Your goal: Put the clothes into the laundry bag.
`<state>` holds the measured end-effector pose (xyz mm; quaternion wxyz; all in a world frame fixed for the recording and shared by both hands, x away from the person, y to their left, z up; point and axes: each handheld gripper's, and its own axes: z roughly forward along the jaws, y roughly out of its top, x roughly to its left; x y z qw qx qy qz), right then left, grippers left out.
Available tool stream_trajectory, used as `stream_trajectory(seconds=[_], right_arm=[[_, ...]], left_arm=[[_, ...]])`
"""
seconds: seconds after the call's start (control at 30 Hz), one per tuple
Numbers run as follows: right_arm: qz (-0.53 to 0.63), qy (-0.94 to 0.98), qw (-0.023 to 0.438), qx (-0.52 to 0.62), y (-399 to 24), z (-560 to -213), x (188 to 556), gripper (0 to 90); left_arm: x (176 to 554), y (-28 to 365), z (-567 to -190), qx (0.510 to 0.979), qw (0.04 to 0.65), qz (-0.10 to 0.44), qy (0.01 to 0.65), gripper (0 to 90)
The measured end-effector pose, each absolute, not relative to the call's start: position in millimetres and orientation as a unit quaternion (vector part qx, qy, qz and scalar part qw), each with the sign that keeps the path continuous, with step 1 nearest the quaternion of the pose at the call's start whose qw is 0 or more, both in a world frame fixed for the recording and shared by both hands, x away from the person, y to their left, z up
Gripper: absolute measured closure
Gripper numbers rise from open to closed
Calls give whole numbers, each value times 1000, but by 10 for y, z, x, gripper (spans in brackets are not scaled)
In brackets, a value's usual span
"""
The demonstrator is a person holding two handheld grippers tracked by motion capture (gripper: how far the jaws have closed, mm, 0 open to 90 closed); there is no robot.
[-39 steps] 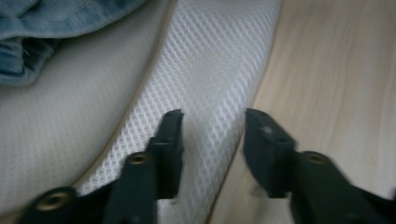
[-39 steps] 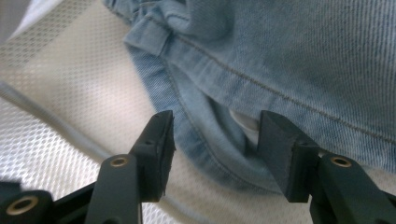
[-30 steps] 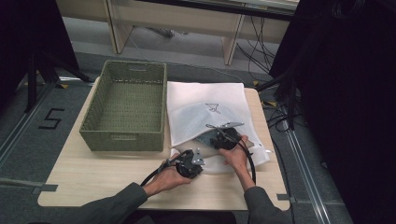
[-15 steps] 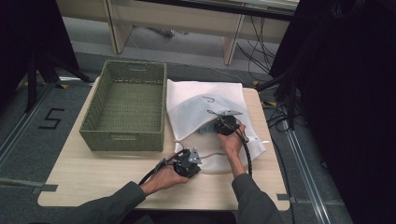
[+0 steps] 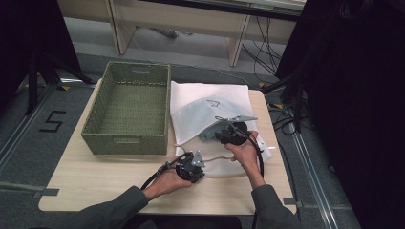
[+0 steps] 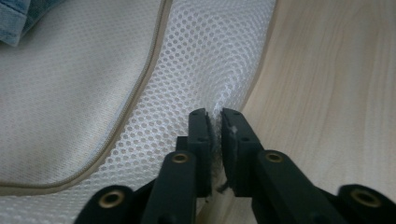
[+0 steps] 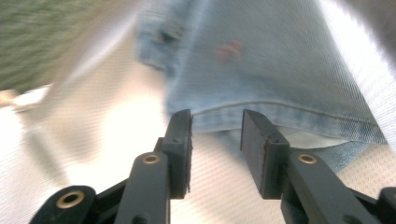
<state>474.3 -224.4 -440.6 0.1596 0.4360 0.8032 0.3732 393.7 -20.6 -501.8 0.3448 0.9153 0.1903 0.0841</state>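
A white mesh laundry bag (image 5: 210,102) lies on the table right of the basket, with a blue denim garment (image 5: 206,136) at its mouth. My left gripper (image 5: 198,161) sits at the bag's near edge. In the left gripper view its jaws (image 6: 218,123) pinch a fold of the mesh bag (image 6: 201,60); they have just been opening slightly, the mesh still between them. My right gripper (image 5: 217,136) hovers over the denim. In the right gripper view it (image 7: 216,128) is open after just opening, nothing between its pads, the denim garment's (image 7: 261,70) hem beyond.
A green woven basket (image 5: 126,143) stands empty at the left of the wooden table (image 5: 95,176). The bag's beige zipper trim (image 6: 140,88) curves past my left jaws. Cables and desk legs lie on the floor behind the table.
My right gripper has moved up and away from the person over the bag, and its jaws have come apart. The left hand has stayed where it was.
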Motion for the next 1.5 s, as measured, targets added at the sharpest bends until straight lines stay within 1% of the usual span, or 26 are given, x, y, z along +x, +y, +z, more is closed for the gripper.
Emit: stream_trajectory(seconds=[0.03,0.1,0.13,0.17,0.23,0.3,0.37,0.4,0.43,0.57,0.63,0.67,0.7,0.73,0.8,0.83,0.9,0.97,1.03,1.07,1.17,1.2,1.3,1.33,1.43,1.5], right_arm=[[372,802,154,442,-2239,-4341,4679,636],[380,806,176,419,-2277,-4249,4627,632],[384,804,180,416,-2290,-4213,4606,631],[391,800,184,417,-2299,-4153,4569,630],[394,797,203,410,-2338,-4051,4547,628],[392,794,217,412,-2365,-3977,4529,617],[388,796,233,402,-2436,-3938,4557,588],[390,788,229,419,-2449,-3934,4554,567],[391,782,238,423,-2480,-3944,4578,542],[385,775,256,430,-2535,-3986,4666,517],[374,780,269,424,-2527,-3992,4720,519],[363,790,271,414,-2543,-3974,4748,538],[362,795,269,405,-2520,-3971,4771,605],[369,799,279,385,-2492,-3972,4794,687],[368,810,272,367,-2458,-3947,4782,851],[367,815,277,352,-2418,-3936,4753,881],[338,841,262,332,-2367,-3926,4696,887],[315,855,242,334,-2318,-4010,4617,890],[273,878,213,330,-2276,-4261,4603,891],[244,889,195,336,-2263,-4469,4637,891],[184,906,153,348,-2230,-4799,4685,891],[182,906,150,351,-2226,-4832,4695,890],[200,901,153,354,-2233,-4759,4678,873],[209,899,150,355,-2243,-4735,4666,852],[228,892,159,356,-2283,-4686,4610,732],[234,888,170,357,-2275,-4654,4575,693]], left_arm=[[3923,-198,-4990,914,348,83,189,774],[3892,-170,-4910,912,356,87,184,712],[3854,-157,-4851,902,375,86,195,684],[3839,-124,-4784,901,378,88,193,646],[3793,-43,-4667,886,402,83,215,562],[3772,77,-4571,885,402,82,217,512],[3741,195,-4516,883,402,85,227,455],[3727,266,-4492,881,401,90,234,441],[3726,341,-4470,881,400,96,235,430],[3716,621,-4420,874,399,101,260,405],[3725,717,-4415,870,399,108,267,396],[3736,776,-4411,869,398,109,273,392],[3740,826,-4409,868,395,112,279,388],[3745,850,-4411,867,396,112,281,384],[3746,905,-4418,865,394,112,288,381],[3748,930,-4422,866,391,115,289,381],[3744,968,-4431,867,389,116,290,381],[3741,995,-4459,869,383,115,290,381],[3736,995,-4490,871,378,111,292,381],[3727,990,-4497,872,376,108,295,381],[3724,982,-4513,878,371,110,283,381],[3717,984,-4514,876,372,108,287,382],[3735,1023,-4515,875,372,107,291,381],[3739,1037,-4520,873,372,109,296,381],[3737,1062,-4516,873,372,109,297,378],[3726,1075,-4506,871,374,111,298,375]])
